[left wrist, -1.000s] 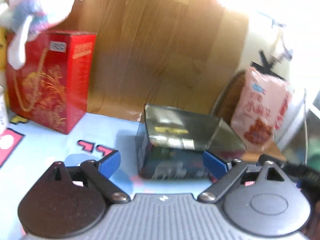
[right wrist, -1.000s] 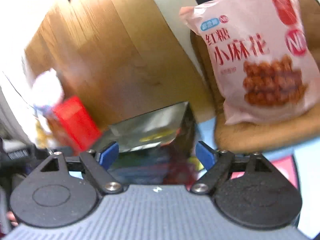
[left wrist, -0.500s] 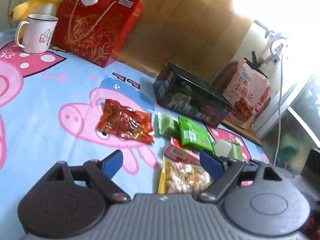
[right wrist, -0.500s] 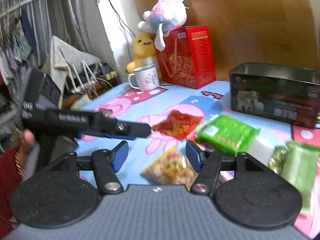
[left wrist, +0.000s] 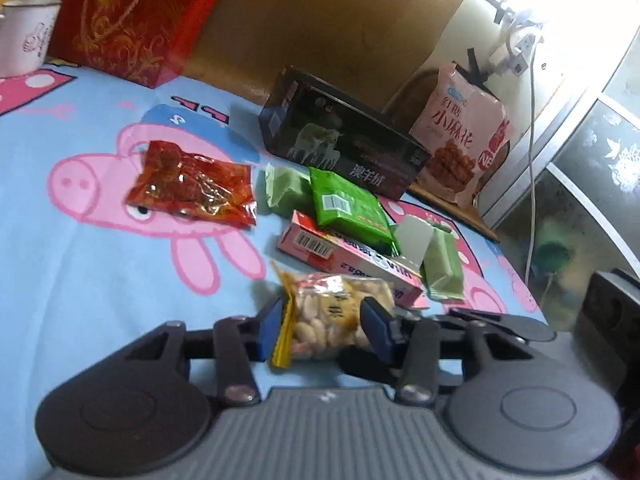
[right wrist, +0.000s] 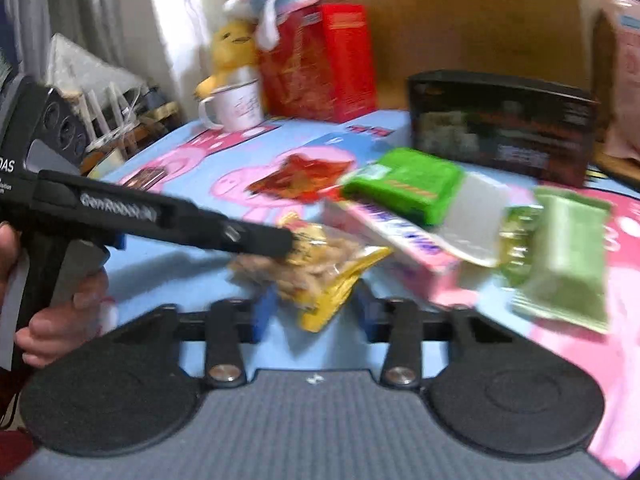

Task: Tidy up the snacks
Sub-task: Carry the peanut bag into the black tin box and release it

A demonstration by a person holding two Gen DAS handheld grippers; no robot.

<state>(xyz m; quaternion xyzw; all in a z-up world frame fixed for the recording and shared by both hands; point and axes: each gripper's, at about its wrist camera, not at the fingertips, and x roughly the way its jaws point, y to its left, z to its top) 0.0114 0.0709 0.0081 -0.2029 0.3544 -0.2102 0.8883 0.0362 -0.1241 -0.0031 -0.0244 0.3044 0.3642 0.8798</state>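
Snacks lie on a pink-pig cloth: a clear peanut bag with yellow edge (left wrist: 332, 316) (right wrist: 316, 264), a red packet (left wrist: 192, 184) (right wrist: 304, 178), a bright green pack (left wrist: 348, 208) (right wrist: 404, 184), a pink box (left wrist: 344, 256) (right wrist: 396, 244) and pale green packs (left wrist: 440, 268) (right wrist: 564, 256). A dark open box (left wrist: 344, 140) (right wrist: 500, 120) stands behind them. My left gripper (left wrist: 326, 330) has its fingers on both sides of the peanut bag, close to its sides. My right gripper (right wrist: 312, 312) is open just in front of the same bag.
A red gift bag (left wrist: 132, 20) (right wrist: 320, 60), a white mug (left wrist: 24, 40) (right wrist: 234, 106) and plush toys (right wrist: 256, 12) stand at the back. A pink snack bag (left wrist: 460, 136) leans on a chair at the right. The left gripper's body (right wrist: 120, 216) crosses the right wrist view.
Both grippers have pulled back from the dark box and come down to the peanut bag. The left fingers have narrowed around it.
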